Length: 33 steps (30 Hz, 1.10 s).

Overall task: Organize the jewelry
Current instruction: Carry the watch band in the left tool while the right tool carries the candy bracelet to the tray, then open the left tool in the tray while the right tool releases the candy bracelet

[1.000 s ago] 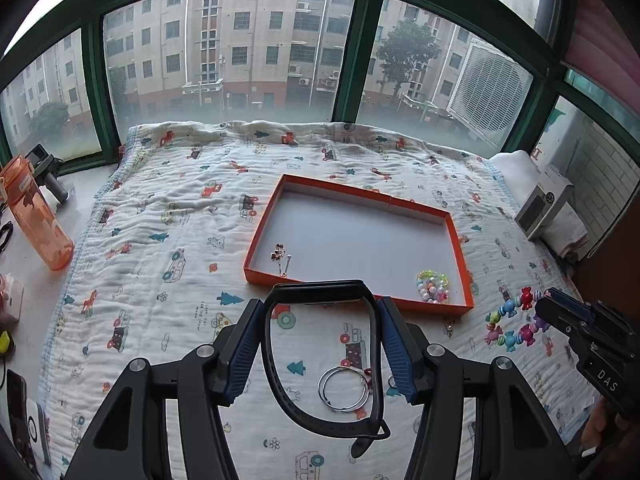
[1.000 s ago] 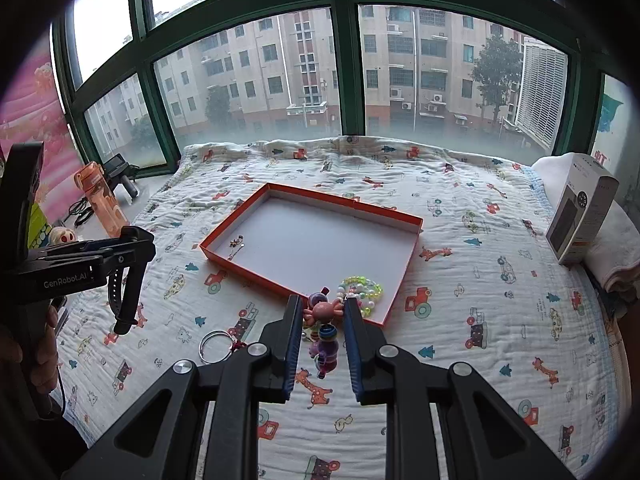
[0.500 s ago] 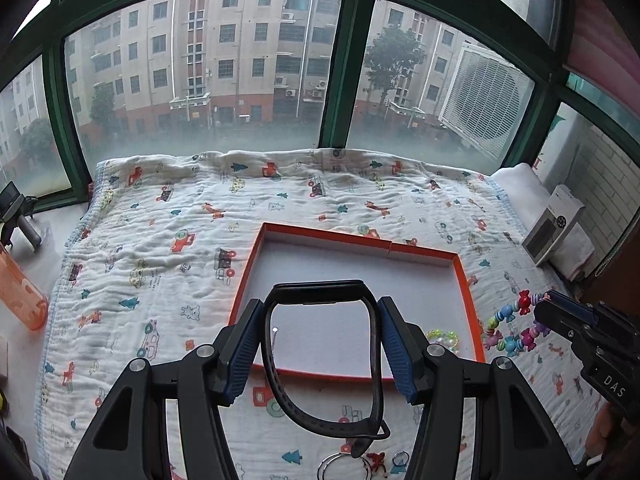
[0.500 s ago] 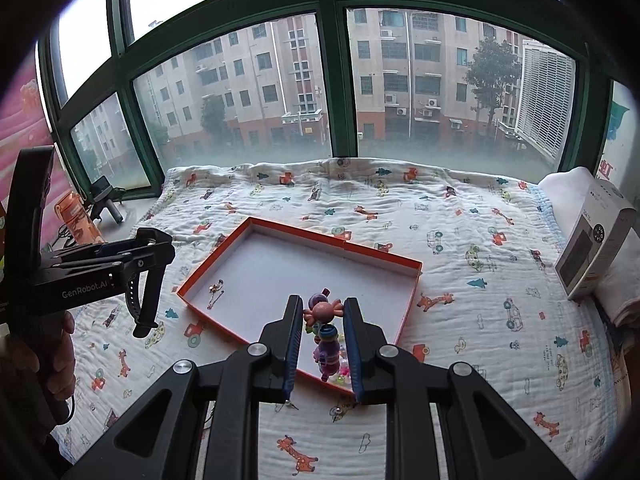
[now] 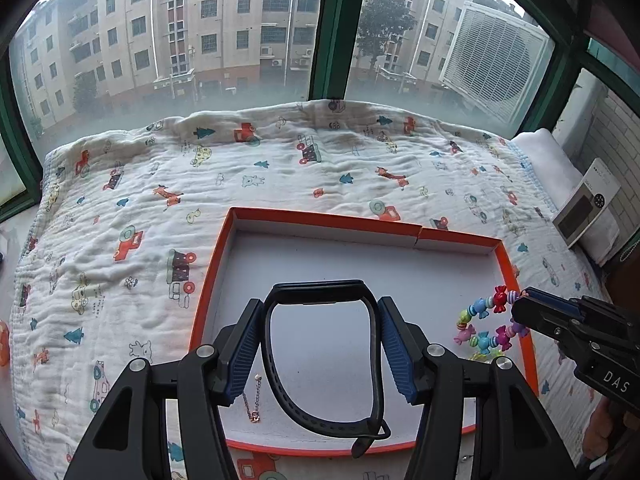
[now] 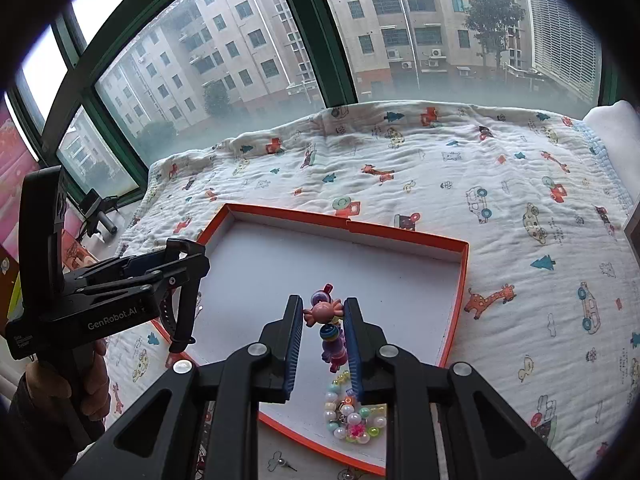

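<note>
An orange-rimmed tray (image 5: 456,236) with a white floor lies on the patterned blanket; it also shows in the right wrist view (image 6: 404,235). My left gripper (image 5: 320,312) is shut on a black wristband (image 5: 324,360) and holds it over the tray. My right gripper (image 6: 322,312) is shut on a candy-bead bracelet (image 6: 328,320), also over the tray; the bracelet shows in the left wrist view (image 5: 486,322). A thin chain with a charm (image 5: 250,402) and a pastel bead bracelet (image 6: 354,416) lie in the tray.
A patterned blanket (image 5: 160,216) covers the bed below the green-framed windows. A white box (image 5: 584,204) stands on a folded towel at the right. A small earring (image 6: 282,462) lies on the blanket in front of the tray.
Both grippers have moved forward with their loads and now sit over the tray. The silver ring on the blanket has dropped out of view.
</note>
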{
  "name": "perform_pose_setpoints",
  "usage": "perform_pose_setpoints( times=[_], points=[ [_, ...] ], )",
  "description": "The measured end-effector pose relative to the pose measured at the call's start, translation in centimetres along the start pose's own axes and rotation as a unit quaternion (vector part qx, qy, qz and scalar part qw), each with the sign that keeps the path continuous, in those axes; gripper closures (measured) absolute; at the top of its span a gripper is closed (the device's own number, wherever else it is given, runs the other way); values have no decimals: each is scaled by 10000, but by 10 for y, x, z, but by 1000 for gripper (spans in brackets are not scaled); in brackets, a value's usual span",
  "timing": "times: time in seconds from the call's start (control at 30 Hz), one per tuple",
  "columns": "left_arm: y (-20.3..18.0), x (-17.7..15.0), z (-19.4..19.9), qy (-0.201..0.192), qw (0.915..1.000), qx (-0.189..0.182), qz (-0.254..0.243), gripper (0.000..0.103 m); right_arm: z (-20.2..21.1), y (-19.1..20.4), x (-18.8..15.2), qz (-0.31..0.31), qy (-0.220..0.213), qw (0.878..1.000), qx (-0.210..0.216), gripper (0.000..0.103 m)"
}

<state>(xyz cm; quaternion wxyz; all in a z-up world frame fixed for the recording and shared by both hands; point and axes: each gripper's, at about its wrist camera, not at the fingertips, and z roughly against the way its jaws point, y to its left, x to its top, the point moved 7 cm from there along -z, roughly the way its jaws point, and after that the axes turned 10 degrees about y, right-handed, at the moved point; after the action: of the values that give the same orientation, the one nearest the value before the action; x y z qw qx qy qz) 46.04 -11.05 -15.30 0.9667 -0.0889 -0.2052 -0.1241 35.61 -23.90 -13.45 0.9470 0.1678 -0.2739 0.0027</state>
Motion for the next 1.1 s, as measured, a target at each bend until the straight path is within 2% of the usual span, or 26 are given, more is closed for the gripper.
perform_pose_setpoints(
  times=[0.23, 0.47, 0.67, 0.87, 1.1],
  points=[
    [3, 1, -38, 210, 9996, 112, -143, 42, -23, -26, -3, -246, 229, 9988, -349, 79],
    [-1, 2, -58, 307, 9990, 186, -253, 39, -31, -31, -5, -65, 312, 9974, -654, 79],
    [-2, -1, -70, 403, 9981, 305, -339, 37, -34, -34, -5, -1, 360, 9966, -744, 77],
    [-3, 2, -61, 301, 9986, 275, -346, 36, -24, -34, -4, 17, 281, 9965, -792, 64],
    [-5, -7, -23, 129, 9990, 218, -369, 35, 2, -23, -13, 93, 198, 9970, -739, 59]
  ],
)
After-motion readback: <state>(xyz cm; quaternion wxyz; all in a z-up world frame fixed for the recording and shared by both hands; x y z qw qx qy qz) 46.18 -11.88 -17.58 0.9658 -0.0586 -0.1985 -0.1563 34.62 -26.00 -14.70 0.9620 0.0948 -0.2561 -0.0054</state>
